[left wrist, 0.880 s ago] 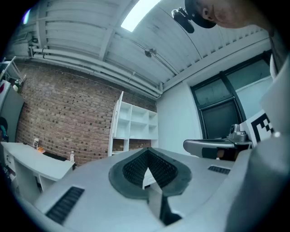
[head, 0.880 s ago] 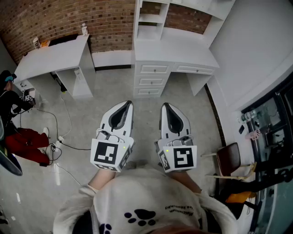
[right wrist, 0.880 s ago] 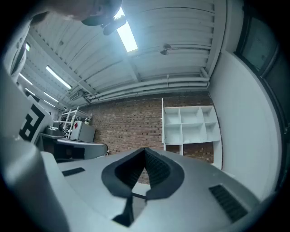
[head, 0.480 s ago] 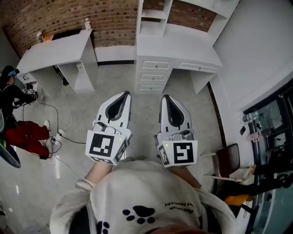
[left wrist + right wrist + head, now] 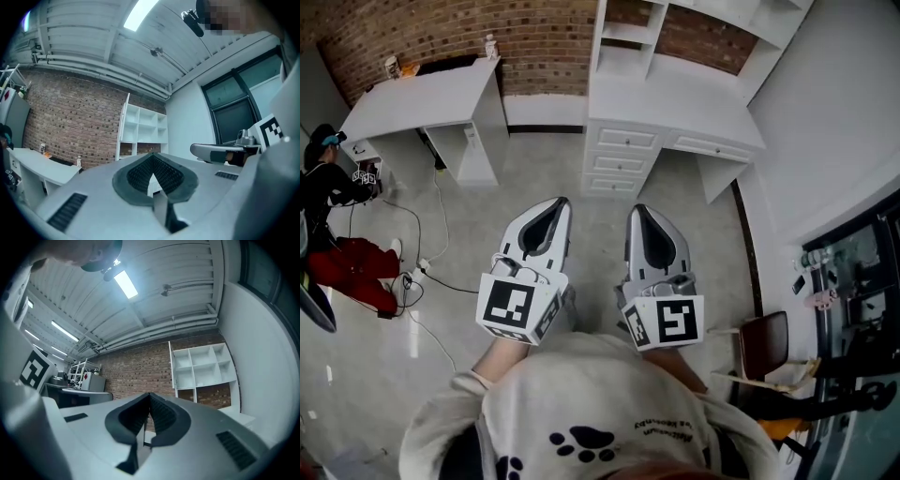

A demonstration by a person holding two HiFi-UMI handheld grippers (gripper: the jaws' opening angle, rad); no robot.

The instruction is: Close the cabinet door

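Observation:
I hold both grippers side by side at waist height over the grey floor, pointing toward a white desk unit with drawers and open shelves against the brick wall. My left gripper is shut with nothing between its jaws, and its own view shows the ribbed pads meeting at the tip. My right gripper is shut and empty too, its tips aimed at the white shelves. No open cabinet door shows in any view.
A second white desk stands at the back left, with a person low on the floor beside it and cables trailing across the floor. A brown chair and dark glass panels are on the right.
The head view has drifted, so the furniture sits slightly further right in the picture. Both grippers stay shut, side by side, in nearly the same place.

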